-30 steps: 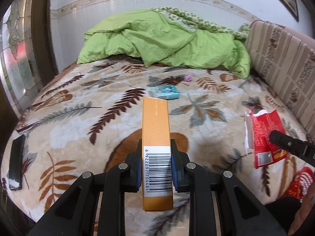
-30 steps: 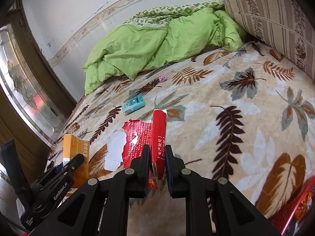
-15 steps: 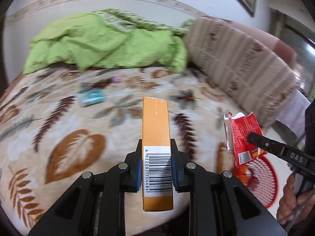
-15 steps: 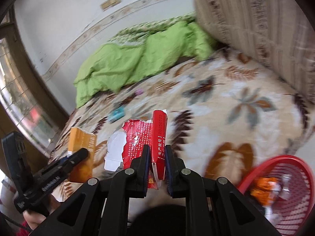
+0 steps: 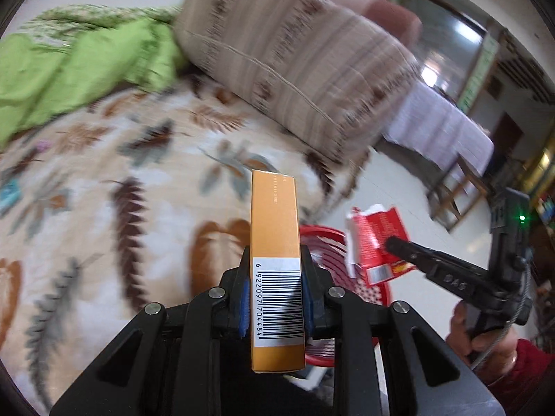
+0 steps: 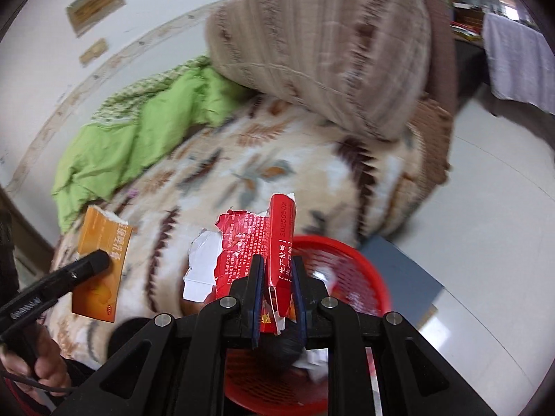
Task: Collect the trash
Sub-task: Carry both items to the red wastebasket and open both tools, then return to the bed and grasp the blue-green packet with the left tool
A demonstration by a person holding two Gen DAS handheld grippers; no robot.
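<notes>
My left gripper (image 5: 275, 289) is shut on a long orange box (image 5: 275, 242) with a barcode label, held out over the bed's edge. The same orange box (image 6: 100, 263) shows at the left of the right wrist view. My right gripper (image 6: 277, 287) is shut on a torn red carton (image 6: 281, 242), which hangs above a red mesh basket (image 6: 350, 277) on the floor. In the left wrist view the red carton (image 5: 376, 239) and the red basket (image 5: 326, 242) lie to the right of the orange box. The basket holds some scraps.
A bed with a leaf-patterned blanket (image 5: 104, 190) fills the left, with a green quilt (image 5: 69, 66) and a striped headboard cushion (image 5: 295, 69) behind. A small teal pack (image 5: 8, 192) lies on the blanket. A table with a white cloth (image 5: 447, 121) stands on the pale floor at right.
Both grippers have swung right, off the bed toward its corner, still holding their boxes. The red basket has come into view beneath the red carton.
</notes>
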